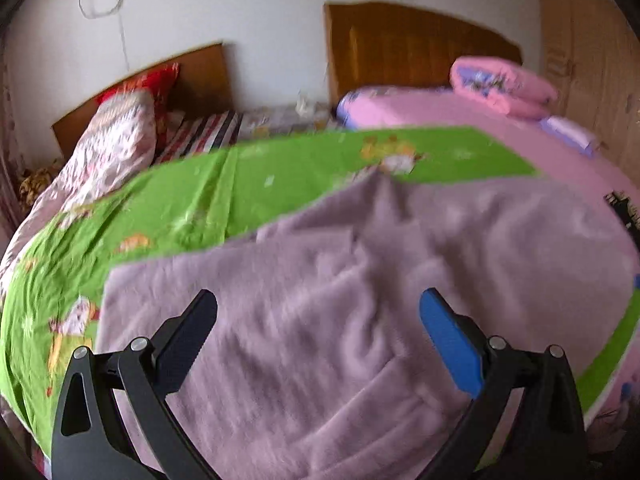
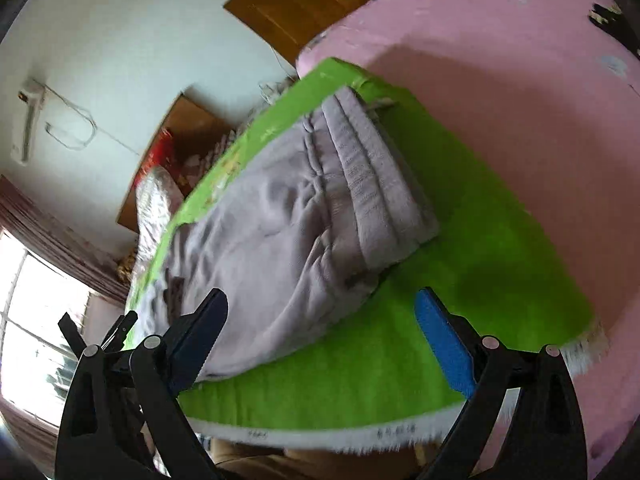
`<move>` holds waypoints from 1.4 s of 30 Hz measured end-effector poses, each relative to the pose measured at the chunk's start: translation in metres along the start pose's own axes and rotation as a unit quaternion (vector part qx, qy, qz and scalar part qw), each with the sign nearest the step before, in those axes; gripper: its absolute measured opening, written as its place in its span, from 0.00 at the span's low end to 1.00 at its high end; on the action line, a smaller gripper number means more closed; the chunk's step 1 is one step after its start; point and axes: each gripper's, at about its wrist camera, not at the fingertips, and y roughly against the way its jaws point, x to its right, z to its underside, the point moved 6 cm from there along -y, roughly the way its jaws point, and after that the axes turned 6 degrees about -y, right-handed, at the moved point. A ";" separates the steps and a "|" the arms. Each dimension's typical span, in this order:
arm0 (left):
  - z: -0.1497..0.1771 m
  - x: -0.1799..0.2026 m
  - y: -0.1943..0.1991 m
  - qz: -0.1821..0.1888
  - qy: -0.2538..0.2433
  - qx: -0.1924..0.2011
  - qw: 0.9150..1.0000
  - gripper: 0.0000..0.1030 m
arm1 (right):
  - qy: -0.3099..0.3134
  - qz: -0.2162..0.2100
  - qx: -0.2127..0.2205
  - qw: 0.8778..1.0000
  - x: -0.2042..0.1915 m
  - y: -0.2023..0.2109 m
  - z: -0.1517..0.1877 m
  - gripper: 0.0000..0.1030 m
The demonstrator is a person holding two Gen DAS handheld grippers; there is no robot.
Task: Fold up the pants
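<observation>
Item: soft lilac-grey fleece pants [image 2: 304, 216], lying on green cartoon-print sheet [image 2: 480, 280] over pink bed [image 2: 520, 100]. Waistband stacked in layers; folding judged partly done, further folds left. Left gripper [image 1: 318, 338] and right gripper [image 2: 320, 340]: fingers wide apart, holding nothing.

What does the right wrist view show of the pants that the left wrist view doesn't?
Only the right wrist view shows the ribbed waistband, the near fringed edge of the green blanket and a bright window at left.

Only the left wrist view shows the rolled pink quilt by the far headboard and the floral bedding on the other bed.

Both show the lilac-grey pants lying on the green blanket, with the left gripper and right gripper open and nothing between their fingers.
</observation>
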 end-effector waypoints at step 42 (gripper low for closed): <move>0.019 -0.077 0.051 0.049 0.138 0.046 0.988 0.98 | 0.196 -0.063 0.210 0.956 -0.209 0.022 -0.007 0.35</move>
